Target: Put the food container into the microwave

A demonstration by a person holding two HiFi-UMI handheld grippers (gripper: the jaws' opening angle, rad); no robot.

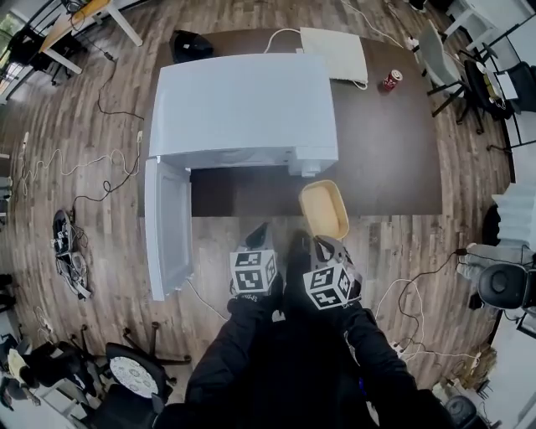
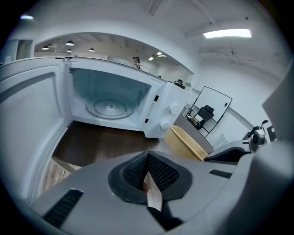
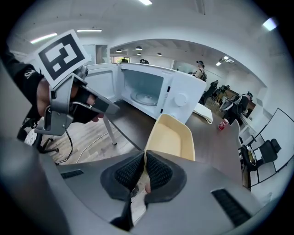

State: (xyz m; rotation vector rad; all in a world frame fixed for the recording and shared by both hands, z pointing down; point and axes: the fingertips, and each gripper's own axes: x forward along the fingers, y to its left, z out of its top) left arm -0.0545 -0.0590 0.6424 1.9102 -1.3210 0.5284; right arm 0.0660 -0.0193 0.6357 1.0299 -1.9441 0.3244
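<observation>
Right gripper view: the food container (image 3: 172,135) was pinched by its rim in the right gripper (image 3: 144,159), just before the microwave (image 3: 151,94). The left gripper (image 2: 147,158) was closed, empty. So thinly held, the container might be tipped or knocked against the microwave's frame.

This is an open-plan office or lab-like workroom. Wheeled office chairs (image 1: 134,377) stand near left and at the right edge, desks (image 1: 79,25) fill the far corners, and loose cables (image 1: 84,165) trail over the wood-look floor (image 1: 469,167). A white microwave (image 1: 243,109) sits on a long dark table (image 1: 394,151) in the middle, and people (image 3: 200,69) stand at farther workstations under ceiling strip lights (image 2: 227,33).
</observation>
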